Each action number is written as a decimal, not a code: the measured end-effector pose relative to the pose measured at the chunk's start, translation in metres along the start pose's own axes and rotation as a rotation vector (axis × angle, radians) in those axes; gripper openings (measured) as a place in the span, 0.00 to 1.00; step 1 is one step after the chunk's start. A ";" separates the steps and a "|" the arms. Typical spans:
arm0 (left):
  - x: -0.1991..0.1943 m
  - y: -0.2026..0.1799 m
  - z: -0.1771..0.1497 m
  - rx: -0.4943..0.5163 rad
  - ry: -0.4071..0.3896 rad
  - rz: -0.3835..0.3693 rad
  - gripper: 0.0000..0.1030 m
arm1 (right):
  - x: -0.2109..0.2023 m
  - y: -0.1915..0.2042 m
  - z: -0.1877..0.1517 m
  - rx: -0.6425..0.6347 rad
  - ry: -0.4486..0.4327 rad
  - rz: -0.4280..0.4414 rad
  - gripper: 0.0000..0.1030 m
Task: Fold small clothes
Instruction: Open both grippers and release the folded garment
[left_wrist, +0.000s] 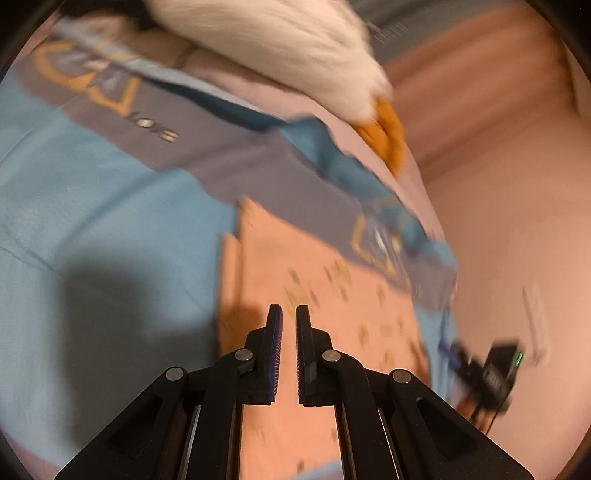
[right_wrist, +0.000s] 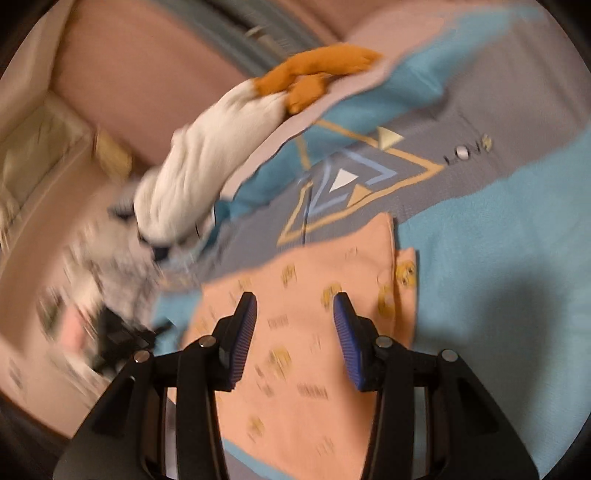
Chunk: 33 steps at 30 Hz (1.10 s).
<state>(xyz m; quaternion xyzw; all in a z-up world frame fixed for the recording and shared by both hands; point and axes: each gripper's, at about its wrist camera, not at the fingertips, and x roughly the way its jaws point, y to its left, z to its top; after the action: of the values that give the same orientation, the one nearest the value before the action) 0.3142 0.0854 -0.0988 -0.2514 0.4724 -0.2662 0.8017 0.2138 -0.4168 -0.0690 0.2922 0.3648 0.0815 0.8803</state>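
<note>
A small peach garment (left_wrist: 314, 295) with little yellow prints lies flat on a blue and grey bedsheet (left_wrist: 92, 206). It also shows in the right wrist view (right_wrist: 306, 332), with a folded edge at its right side. My left gripper (left_wrist: 289, 314) hovers over the garment with its jaws nearly closed and nothing between them. My right gripper (right_wrist: 295, 306) is open above the garment's middle and holds nothing. Both views are motion blurred.
A white plush toy with orange feet (right_wrist: 207, 162) lies on the sheet beyond the garment, also in the left wrist view (left_wrist: 295, 48). A black device with a green light (left_wrist: 495, 369) sits at the right. Crumpled grey-white cloth (right_wrist: 118, 269) lies left. The bedsheet (right_wrist: 498, 229) carries a triangle print.
</note>
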 end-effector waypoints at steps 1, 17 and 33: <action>0.003 -0.006 -0.006 0.034 0.012 0.006 0.00 | -0.003 0.007 -0.006 -0.055 0.010 -0.008 0.35; 0.006 0.003 -0.115 0.121 0.229 0.089 0.00 | 0.009 0.014 -0.111 -0.292 0.391 -0.253 0.16; 0.007 0.016 -0.060 -0.085 0.067 0.000 0.75 | -0.005 0.053 -0.102 -0.234 0.244 -0.073 0.42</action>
<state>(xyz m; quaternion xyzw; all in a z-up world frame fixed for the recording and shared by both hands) 0.2666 0.0828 -0.1393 -0.2762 0.5096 -0.2542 0.7742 0.1436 -0.3285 -0.0932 0.1623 0.4675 0.1262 0.8598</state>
